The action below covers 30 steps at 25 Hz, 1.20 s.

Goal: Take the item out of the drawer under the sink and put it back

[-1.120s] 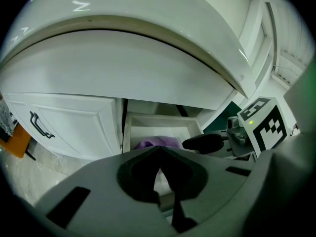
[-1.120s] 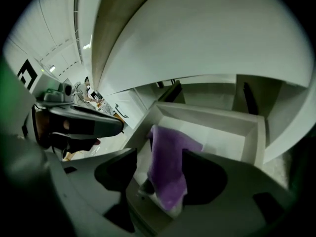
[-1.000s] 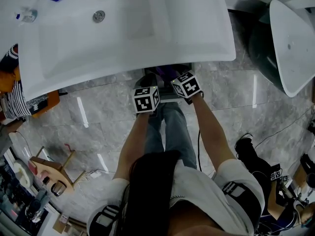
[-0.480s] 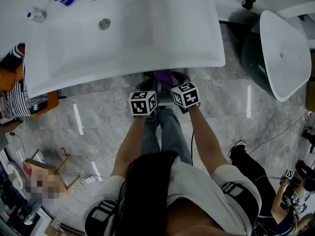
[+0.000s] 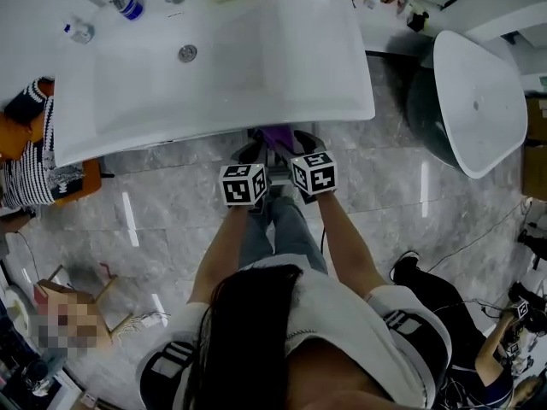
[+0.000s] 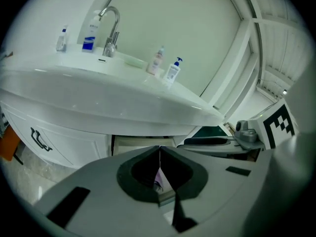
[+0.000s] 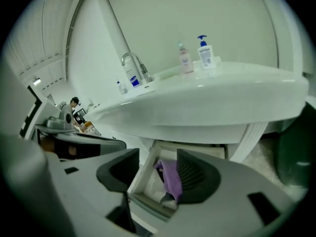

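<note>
The purple cloth (image 7: 172,179) is seen at the open white drawer (image 7: 142,182) under the sink (image 5: 282,58). Whether it rests on the drawer's bottom or hangs a little above it cannot be told. It is framed between the jaws of the right tool (image 7: 158,154), close by the right-hand pad. Those jaws are held wide apart and have just been closing a little, but the cloth is not pressed by them. The jaws of the left tool (image 6: 159,152) are shut together, tip against tip. A slip of purple is seen just behind them, and it cannot be told whether any cloth is nipped there. Both tools are held side by side in front of the drawer and pointed down toward it, below the front edge of the sink.

The step in hand is judged to be the taking out. It would be done best if the cloth were caught in the middle of the pads, on a thick fold and not on a thin corner, since soft cloth can slip away. The jaws should be closed all the way before any lifting is done. The cloth should then be brought up and back toward the person, so that the sink edge above is not bumped and the drawer wall is not snagged. The drawer should be left open, since the cloth has to be put back in it afterwards.
</note>
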Motion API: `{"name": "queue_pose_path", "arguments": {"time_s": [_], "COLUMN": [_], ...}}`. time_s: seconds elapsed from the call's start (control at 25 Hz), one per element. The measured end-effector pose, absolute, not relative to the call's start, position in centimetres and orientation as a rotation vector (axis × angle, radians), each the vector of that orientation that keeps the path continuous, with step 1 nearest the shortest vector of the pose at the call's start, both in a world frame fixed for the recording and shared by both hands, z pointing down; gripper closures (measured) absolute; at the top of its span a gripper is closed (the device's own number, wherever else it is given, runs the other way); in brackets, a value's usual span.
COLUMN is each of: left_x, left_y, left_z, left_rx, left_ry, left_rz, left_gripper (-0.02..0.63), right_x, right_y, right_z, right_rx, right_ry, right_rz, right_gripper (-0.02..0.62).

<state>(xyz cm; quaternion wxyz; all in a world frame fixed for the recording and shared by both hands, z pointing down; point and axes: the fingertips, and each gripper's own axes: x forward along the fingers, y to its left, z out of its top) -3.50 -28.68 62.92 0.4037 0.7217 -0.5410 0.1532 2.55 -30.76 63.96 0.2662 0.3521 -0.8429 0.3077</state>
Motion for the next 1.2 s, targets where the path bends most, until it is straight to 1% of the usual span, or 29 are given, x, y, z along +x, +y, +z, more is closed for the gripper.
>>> {"name": "queue_pose_path", "arguments": {"time_s": [0.12, 0.36, 0.48, 0.68, 1.2], "left_x": [-3.1, -2.8, -2.8, -2.9, -2.6], "left_y": [-28.3, -28.4, -28.6, -29.1, -28.6], "left_z": [61.5, 59.6, 58.8, 57.5, 57.0], "left_rx": [1.845, 1.87, 1.875, 1.903, 1.907], "left_ry": [-1.366, -1.372, -1.384, -1.399, -1.403], "left_rz": [0.382, 0.382, 0.393, 0.374, 0.413], "left_gripper": [0.601, 0.601, 0.601, 0.601, 0.603], "right_x": [2.4, 2.4, 2.4, 2.0, 1.3], "right_y": [-30.4, -30.3, -30.3, -30.4, -29.4], "right_z": [62.8, 60.0, 58.9, 57.0, 55.6], "right_rx": [0.956, 1.016, 1.039, 1.062, 1.008], "right_ry": [-2.275, -2.295, -2.294, -2.326, -2.336], "right_rz": [0.82, 0.77, 0.692, 0.676, 0.628], "right_gripper": [0.365, 0.451, 0.53, 0.576, 0.58]}}
